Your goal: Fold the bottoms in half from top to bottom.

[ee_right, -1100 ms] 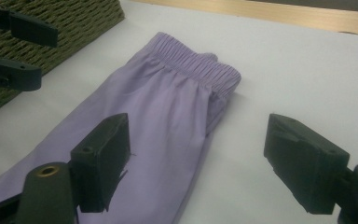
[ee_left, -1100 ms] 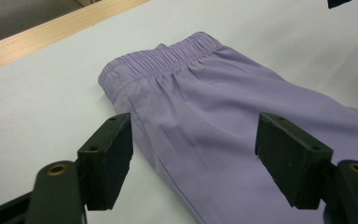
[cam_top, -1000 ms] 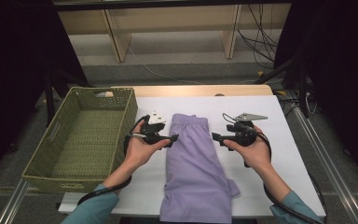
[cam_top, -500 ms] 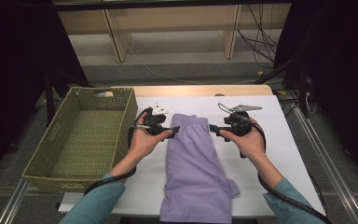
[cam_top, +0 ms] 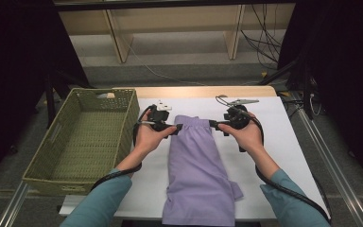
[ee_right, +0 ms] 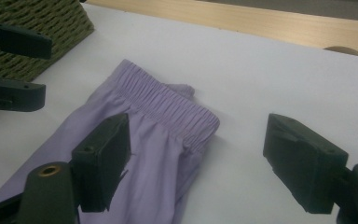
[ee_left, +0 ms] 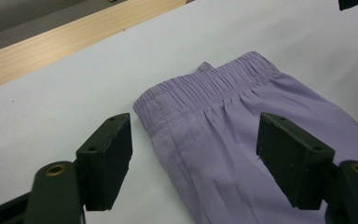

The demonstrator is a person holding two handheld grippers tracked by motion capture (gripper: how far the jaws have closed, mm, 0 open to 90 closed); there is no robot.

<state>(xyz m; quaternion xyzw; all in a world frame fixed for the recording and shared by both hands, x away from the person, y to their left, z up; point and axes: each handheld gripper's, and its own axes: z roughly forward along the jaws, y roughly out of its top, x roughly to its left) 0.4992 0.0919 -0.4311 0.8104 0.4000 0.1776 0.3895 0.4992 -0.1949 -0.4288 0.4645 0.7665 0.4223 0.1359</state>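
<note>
high view, purple shorts, white table

Lower hem of the purple shorts cut off by the high view's bottom edge.

A folded purple cloth garment is laid mid-table on the white-topped table. A green woven basket is set left of it. The grippers are placed at either side of its waistband.

Lab recording station: white-topped table on aluminium rails, black curtains, loose floor cables, bare plywood shelving.
</note>
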